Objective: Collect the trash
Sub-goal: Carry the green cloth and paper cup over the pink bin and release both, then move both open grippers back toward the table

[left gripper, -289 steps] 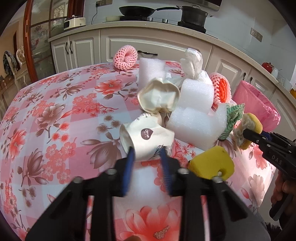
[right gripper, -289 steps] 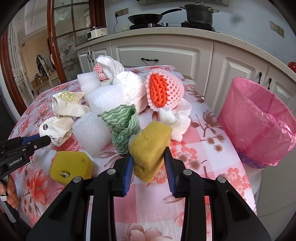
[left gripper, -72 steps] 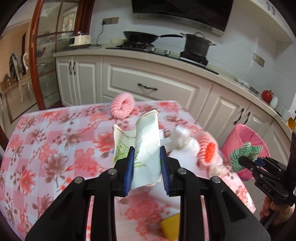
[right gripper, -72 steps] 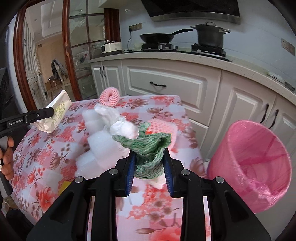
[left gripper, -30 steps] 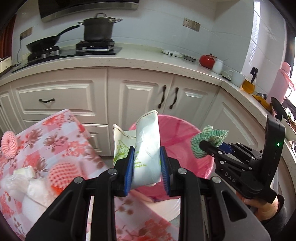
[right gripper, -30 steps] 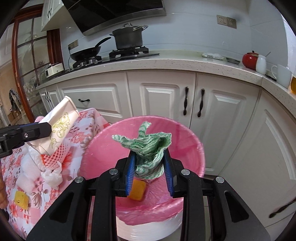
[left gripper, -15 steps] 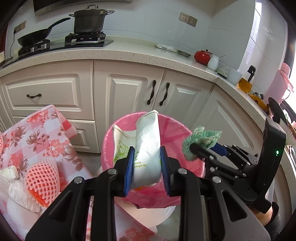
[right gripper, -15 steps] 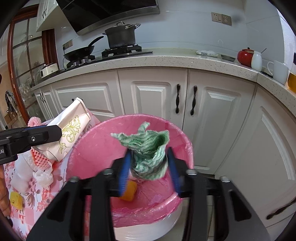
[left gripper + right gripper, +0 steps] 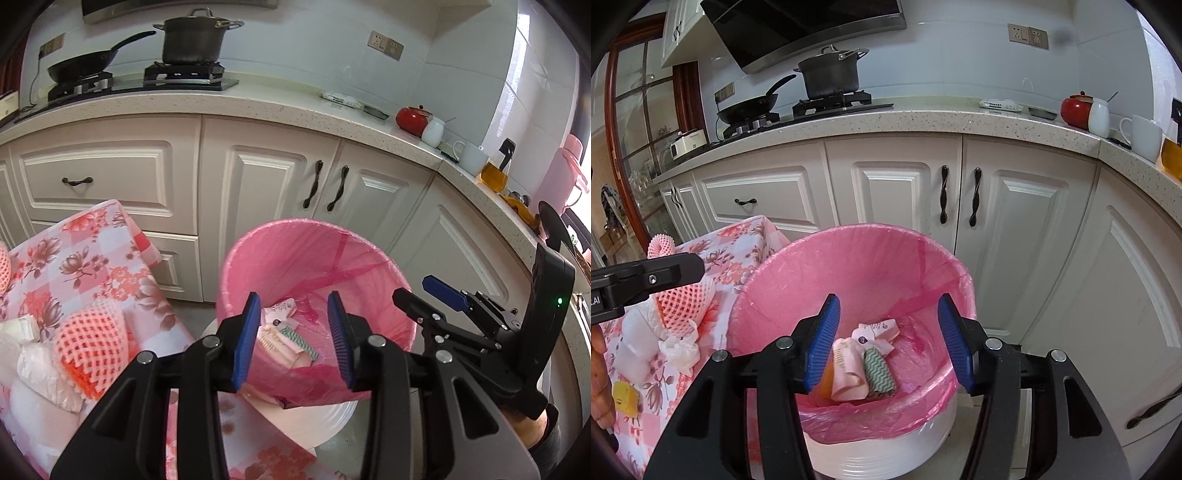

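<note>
A pink-lined bin is seen directly beyond both pairs of fingers, and the flowered table lies off to the left of them. The left gripper is held with its blue pads spread wide and nothing between them; the right gripper is likewise parted and empty above the bin's mouth. Inside the bin, below and between the right fingers, a crumpled paper cup, a green-striped cloth, an orange-yellow sponge half hidden behind the left pad, and a scrap of paper are found lying together. So part of the collecting is judged done. On the table, well left of the fingers, a red-and-white foam fruit net, a pink foam net, a crumpled tissue, white foam pieces and a yellow sponge are left. These are judged to remain for later trips, so the task appears roughly midway.
</note>
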